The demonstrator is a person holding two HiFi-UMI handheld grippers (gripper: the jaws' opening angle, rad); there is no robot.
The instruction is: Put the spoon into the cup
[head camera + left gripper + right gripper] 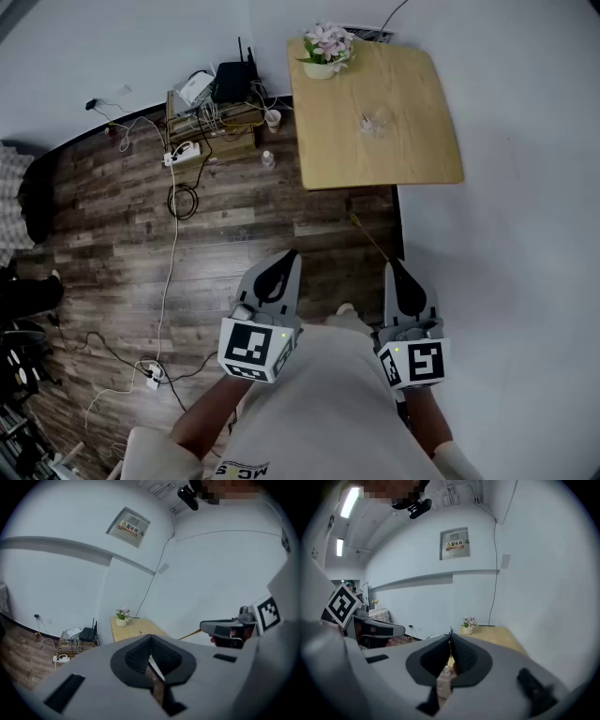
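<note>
Dark wood-plank floor point(234, 234) fills most of the head view, with cables point(171, 234) trailing across its left part. A pale wooden table point(412, 150) stands against the white wall at upper right, well apart from the person. Low in the view, close to the body, are the left hand-held gripper point(289, 255) and the right hand-held gripper point(393, 265). Both point forward and slightly down towards the table. In each gripper view the ribbed pads meet at their tips with nothing between them, so both tools are closed and empty.

On the table's far corner sits a flower pot point(321, 67). Near the table's middle stands a clear cup point(377, 120), faint against the wood. The spoon cannot be picked out at this range; it may lie beside the cup, but no view settles that.

Step in hand, as judged: the approach, before any contact with the task's things. The next move calls for closing the gap to the table and finding the spoon. One pair of jaws must then open and come down over the handle.
</note>
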